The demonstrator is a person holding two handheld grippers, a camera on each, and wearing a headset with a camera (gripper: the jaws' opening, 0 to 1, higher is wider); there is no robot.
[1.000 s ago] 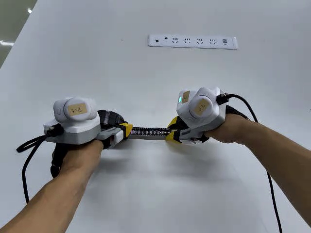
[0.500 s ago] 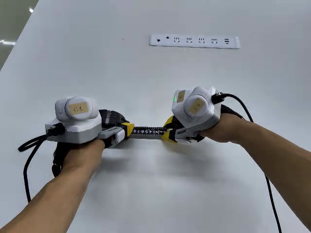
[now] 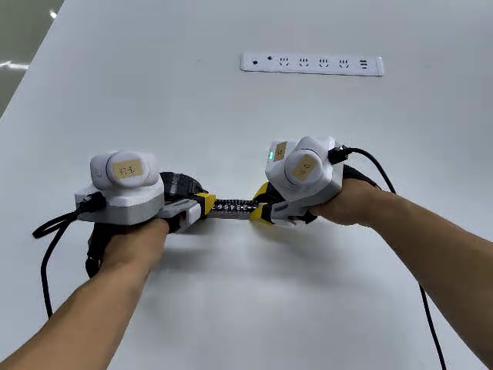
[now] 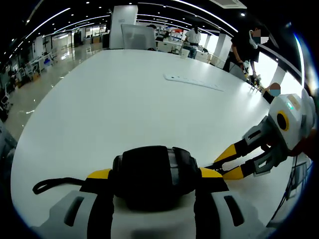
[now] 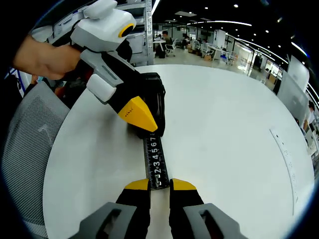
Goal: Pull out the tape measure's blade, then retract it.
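Note:
The black tape measure (image 4: 149, 162) sits on the white table, and my left gripper (image 4: 155, 175) is shut on its body with a yellow-tipped jaw on each side. In the head view the left gripper (image 3: 192, 197) holds the case (image 3: 179, 183) at centre left. A short length of black blade (image 5: 155, 158) with white numbers runs from the case (image 5: 153, 102) to my right gripper (image 5: 159, 185), which is shut on the blade's end. The head view shows the right gripper (image 3: 258, 205) close to the case, with the blade (image 3: 231, 206) stretched between them just above the table.
A white power strip (image 3: 312, 64) lies flat at the far side of the table (image 3: 254, 293). Black cables trail from both grippers toward the near edge. People and office furniture stand beyond the table in the gripper views.
My right gripper has moved left toward the case, so the exposed blade is shorter. The left gripper and the case have stayed put.

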